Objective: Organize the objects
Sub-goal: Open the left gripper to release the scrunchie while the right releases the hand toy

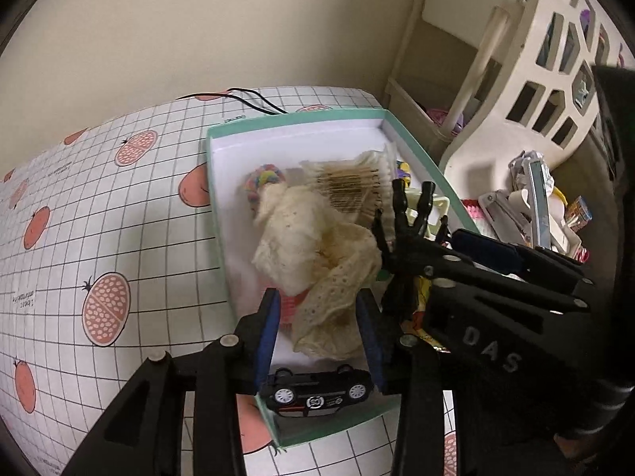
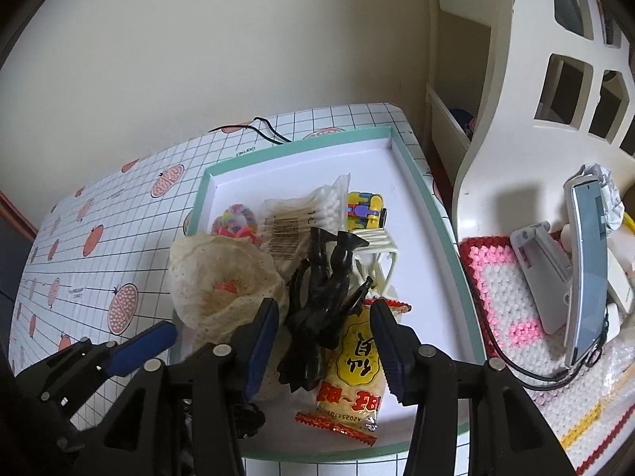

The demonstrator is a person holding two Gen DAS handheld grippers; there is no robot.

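Left wrist view: cream cloth hides tray contents between both spread hand-held grippers.

We see a white box with a green rim full of little things. In the box, a crumpled cream lace cloth lies on the left side. A black toy figure lies in the middle, feet up. A yellow snack packet lies beside it. A bag of cotton swabs and a bright toy lie farther back. A black toy car lies on its side at the near end.
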